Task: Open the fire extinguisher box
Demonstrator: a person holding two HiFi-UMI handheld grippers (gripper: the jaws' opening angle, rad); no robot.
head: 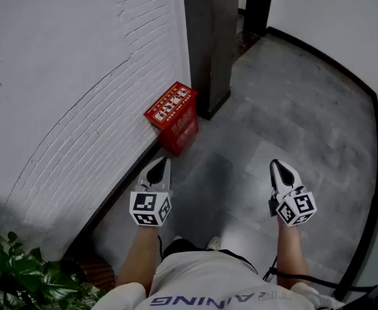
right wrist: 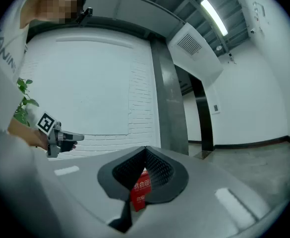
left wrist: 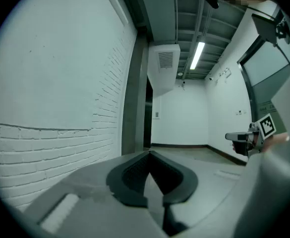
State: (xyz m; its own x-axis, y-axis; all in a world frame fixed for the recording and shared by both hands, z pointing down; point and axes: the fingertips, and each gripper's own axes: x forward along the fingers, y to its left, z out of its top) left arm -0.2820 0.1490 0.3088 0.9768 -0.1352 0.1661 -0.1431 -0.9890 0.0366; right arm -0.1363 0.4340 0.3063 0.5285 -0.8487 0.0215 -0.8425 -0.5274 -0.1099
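Nothing of the opening looks done yet. The box (head: 174,112) is a red case with a printed lid. It stands on the floor (head: 292,121), backed against the white brick wall (head: 79,76) and just beside the dark pillar (head: 211,44). Its lid lies flat and closed as far as the head view shows. The box sits ahead of both sets of fingertips and well apart from them. It is closer to the left gripper (head: 159,168), just beyond and slightly right of its tips, and lies forward and well to the left of the right gripper (head: 280,171). Both tools hang at about waist level over bare floor, with neither touching anything. In its own view the left gripper (left wrist: 149,155) has its fingers pressed together at the tips with nothing between them, and only floor and a far doorway show beyond. The right gripper (right wrist: 145,150) is likewise closed tip to tip and empty. The box (right wrist: 140,190) shows as a distant red sliver through the slit below its tips, so that tool is aimed roughly at it without holding it. The whole task remains, by my reading: closing the distance, lowering the tips to the box, finding the lid's edge or catch, and lifting it. No latch or handle can be made out from here, so which edge to take is unclear.
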